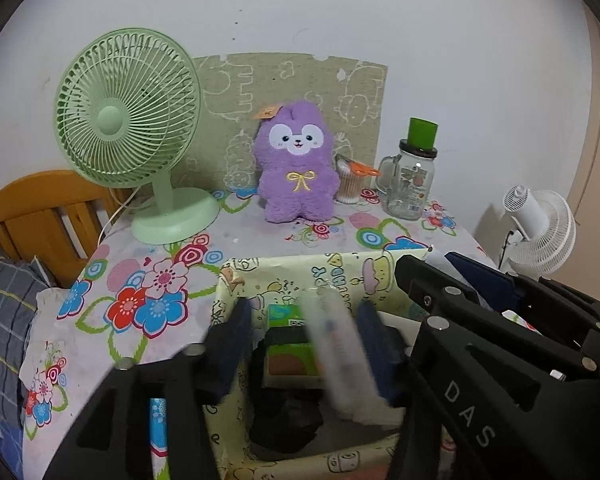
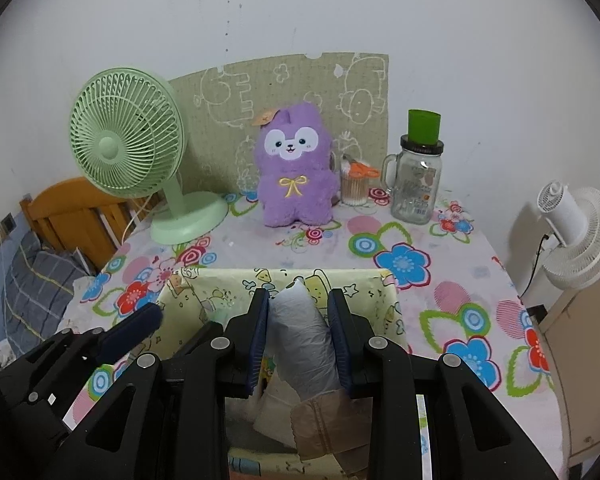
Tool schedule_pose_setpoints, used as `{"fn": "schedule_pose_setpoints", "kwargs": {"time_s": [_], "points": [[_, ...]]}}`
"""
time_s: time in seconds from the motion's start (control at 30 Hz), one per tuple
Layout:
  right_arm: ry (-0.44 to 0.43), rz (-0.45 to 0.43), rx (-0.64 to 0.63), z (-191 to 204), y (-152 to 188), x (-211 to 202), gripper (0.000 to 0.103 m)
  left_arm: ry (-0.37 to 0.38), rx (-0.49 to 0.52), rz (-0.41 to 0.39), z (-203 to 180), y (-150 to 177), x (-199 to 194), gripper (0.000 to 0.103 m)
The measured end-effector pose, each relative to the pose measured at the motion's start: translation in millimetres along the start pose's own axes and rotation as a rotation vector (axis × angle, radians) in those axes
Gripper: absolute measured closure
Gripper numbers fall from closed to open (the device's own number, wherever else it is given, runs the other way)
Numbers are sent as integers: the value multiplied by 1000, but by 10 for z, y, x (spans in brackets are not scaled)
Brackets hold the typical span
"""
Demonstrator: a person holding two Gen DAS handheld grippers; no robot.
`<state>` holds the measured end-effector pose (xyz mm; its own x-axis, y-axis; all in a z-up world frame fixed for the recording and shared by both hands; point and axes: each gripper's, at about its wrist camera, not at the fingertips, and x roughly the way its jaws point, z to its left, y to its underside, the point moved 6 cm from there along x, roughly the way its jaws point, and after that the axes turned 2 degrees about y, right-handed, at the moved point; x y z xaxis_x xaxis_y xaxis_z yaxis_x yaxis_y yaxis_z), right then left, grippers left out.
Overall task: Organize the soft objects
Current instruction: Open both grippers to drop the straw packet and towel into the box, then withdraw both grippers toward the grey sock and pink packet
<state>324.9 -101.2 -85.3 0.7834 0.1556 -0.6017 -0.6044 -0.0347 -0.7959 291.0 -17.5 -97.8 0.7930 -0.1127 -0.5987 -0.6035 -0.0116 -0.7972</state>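
Over the box at the table's front edge, the right gripper clamps a white plastic bag while the left gripper hangs open around a blurred white packet.

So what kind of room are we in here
Most likely a bedroom at home. A wooden bed frame with plaid bedding sits beside a small table in a floral cloth, which holds a green desk fan and a purple plush toy.
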Motion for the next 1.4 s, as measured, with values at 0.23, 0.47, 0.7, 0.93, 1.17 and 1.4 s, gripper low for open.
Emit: {"fn": "schedule_pose_setpoints", "kwargs": {"time_s": [0.23, 0.47, 0.7, 0.93, 1.17, 1.4], "points": [[-19, 11, -16, 70, 28, 81, 40, -7, 2, 31, 55, 46, 27, 28], [12, -22, -23, 86, 22, 12, 16, -28, 2, 27, 70, 65, -19, 13], [19, -22, 0, 27, 57, -125, 9, -34, 20, 21, -8, 67, -150, 4], [31, -47, 2, -6, 68, -434, 8, -22, 24, -8, -110, 65, -413, 4], [45, -95, 3, -55, 86, -794, 3, -14, 35, -46, -238, 66, -719, 4], [49, -121, 1, -100, 168, -1105, 2, -8, 47, -73, -354, 147, -994, 4]]}}
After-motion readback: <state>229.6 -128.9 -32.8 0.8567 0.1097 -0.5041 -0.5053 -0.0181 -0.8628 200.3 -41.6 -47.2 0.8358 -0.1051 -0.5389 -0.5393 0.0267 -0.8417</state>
